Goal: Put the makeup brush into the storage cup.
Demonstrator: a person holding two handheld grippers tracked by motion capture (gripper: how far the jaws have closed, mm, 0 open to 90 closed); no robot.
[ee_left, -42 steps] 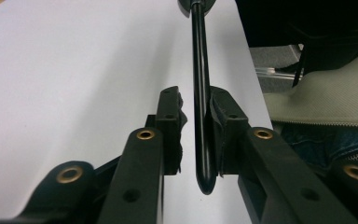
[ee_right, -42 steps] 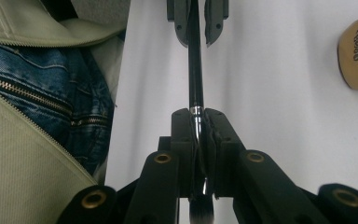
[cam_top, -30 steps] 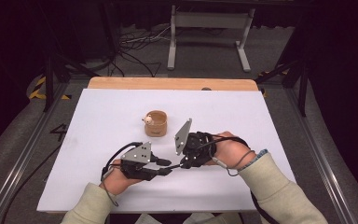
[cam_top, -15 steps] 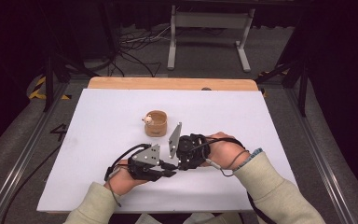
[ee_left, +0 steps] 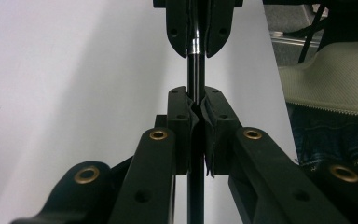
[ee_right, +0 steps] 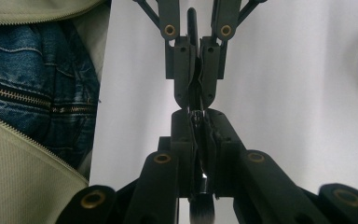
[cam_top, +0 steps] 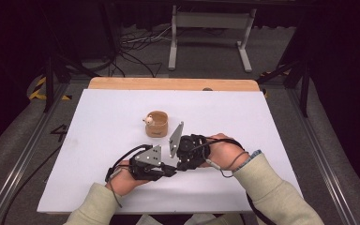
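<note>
The left gripper (cam_top: pixel 166 172) sits near the front edge of the table (cam_top: pixel 98 117), a bit left of the middle. Its jaws have just been closing, and now they squeeze the thin black handle of a small brush (ee_left: pixel 195 70). In the left gripper view the handle runs straight up between the pads and on into the other tool's jaws.

The right gripper (cam_top: pixel 180 165) is just beside it, tip to tip, also near the front edge. Its jaws are clamped on the same brush. In the right gripper view the dark fluffy brush head (ee_right: pixel 200 210) pokes out at the bottom, near this tool's own body.

So the brush hangs between the two tools, a little above the table, I think, though the high view is too small to be sure.

What could go wrong? Both tools hold one skinny stick. If one hand pulls or twists while the other holds tight, the handle could bend, snap or slip out. If both let go together, the brush drops and may roll away.

The little wooden cup (cam_top: pixel 157 123) stands near the middle of the table, just behind the grippers. A quick swing could knock it over.
</note>
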